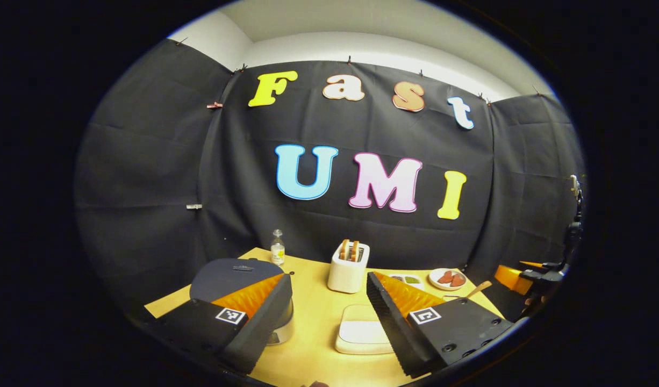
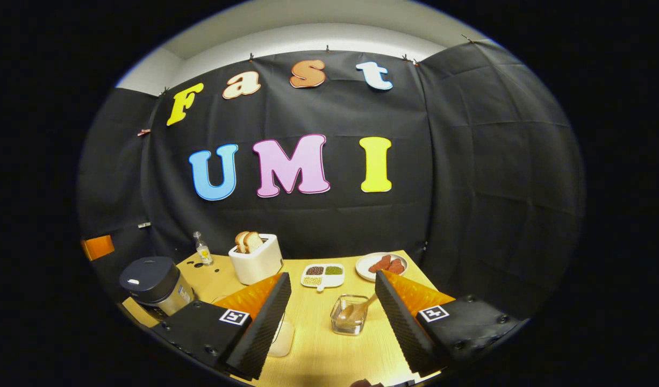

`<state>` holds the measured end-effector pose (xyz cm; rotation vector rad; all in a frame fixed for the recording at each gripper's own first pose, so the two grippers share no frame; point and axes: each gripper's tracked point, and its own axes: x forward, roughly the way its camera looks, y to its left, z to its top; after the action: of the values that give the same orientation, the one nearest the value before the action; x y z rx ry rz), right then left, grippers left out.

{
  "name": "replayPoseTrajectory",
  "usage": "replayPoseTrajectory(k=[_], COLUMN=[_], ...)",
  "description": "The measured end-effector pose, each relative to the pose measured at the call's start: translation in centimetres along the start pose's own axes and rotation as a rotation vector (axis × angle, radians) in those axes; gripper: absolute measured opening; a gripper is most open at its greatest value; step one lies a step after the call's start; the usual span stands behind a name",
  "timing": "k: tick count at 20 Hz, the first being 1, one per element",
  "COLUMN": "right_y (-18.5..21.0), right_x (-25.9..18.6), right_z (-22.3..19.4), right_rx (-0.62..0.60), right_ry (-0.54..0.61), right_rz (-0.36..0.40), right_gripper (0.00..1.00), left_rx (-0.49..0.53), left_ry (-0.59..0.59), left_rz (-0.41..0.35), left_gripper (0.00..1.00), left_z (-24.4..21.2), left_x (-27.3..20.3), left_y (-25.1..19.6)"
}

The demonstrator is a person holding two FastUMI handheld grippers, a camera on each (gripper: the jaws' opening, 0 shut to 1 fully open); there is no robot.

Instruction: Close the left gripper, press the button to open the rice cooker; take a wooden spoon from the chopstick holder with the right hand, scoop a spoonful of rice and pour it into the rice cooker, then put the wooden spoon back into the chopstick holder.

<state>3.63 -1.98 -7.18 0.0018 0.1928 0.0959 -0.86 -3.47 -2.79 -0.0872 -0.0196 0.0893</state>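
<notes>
Left gripper view: the left gripper (image 1: 329, 306) hangs above the wooden table (image 1: 313, 344) with its jaws spread wide and nothing between them. The toaster (image 1: 349, 267), holding bread slices, serves as the landmark. The rice cooker (image 1: 238, 277), lid down, stands to the toaster's left, partly hidden behind the left finger. A small glass bottle (image 1: 277, 248) stands behind and to the left of the toaster. A flat white board (image 1: 362, 336) lies in front of the toaster. A plate of sausages (image 1: 448, 279) sits to the toaster's right, and the wooden spoon (image 1: 477, 291) shows its handle in front of that plate.

Right gripper view: the right gripper (image 2: 332, 312) is likewise wide open and empty. The wooden spoon (image 2: 359, 310) leans in a clear glass chopstick holder (image 2: 350, 315), in front and to the right of the toaster (image 2: 256, 258), between the two fingers but untouched. A divided grain dish (image 2: 323, 274) lies just right of the toaster, the sausage plate (image 2: 381, 265) beyond it. The rice cooker (image 2: 153, 286) stands to the toaster's left, closed.
</notes>
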Motion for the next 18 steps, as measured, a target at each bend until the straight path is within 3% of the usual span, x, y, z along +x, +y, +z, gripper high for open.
replayPoseTrajectory(k=[4, 5, 6, 12, 18], right_y=[0.2, 0.5, 0.8, 2.7, 3.6], right_x=[-3.6, -4.0, -4.3, -5.1, -5.8], right_z=[-1.4, -1.5, -1.4, -0.6, -1.0], right_rx=[-0.042, -0.04, -0.028, -0.006, -0.004], right_ry=[0.009, 0.012, 0.012, -0.022, -0.008], right_rz=[-0.029, -0.032, -0.035, -0.043, -0.04], right_gripper=[0.98, 0.98, 0.98, 0.99, 0.98], left_rx=[-0.014, -0.01, -0.003, 0.024, 0.156], left_ry=[0.023, 0.022, 0.021, 0.027, 0.013], left_rz=[-0.029, -0.026, -0.023, -0.005, -0.003], left_gripper=[0.95, 0.92, 0.95, 0.95, 0.92], left_z=[-1.2, -1.2, -1.1, -1.0, -0.2], left_x=[-2.7, -3.2, -3.5, -4.2, -4.7], left_y=[1.3, 2.1, 2.8, 6.0, 6.8])
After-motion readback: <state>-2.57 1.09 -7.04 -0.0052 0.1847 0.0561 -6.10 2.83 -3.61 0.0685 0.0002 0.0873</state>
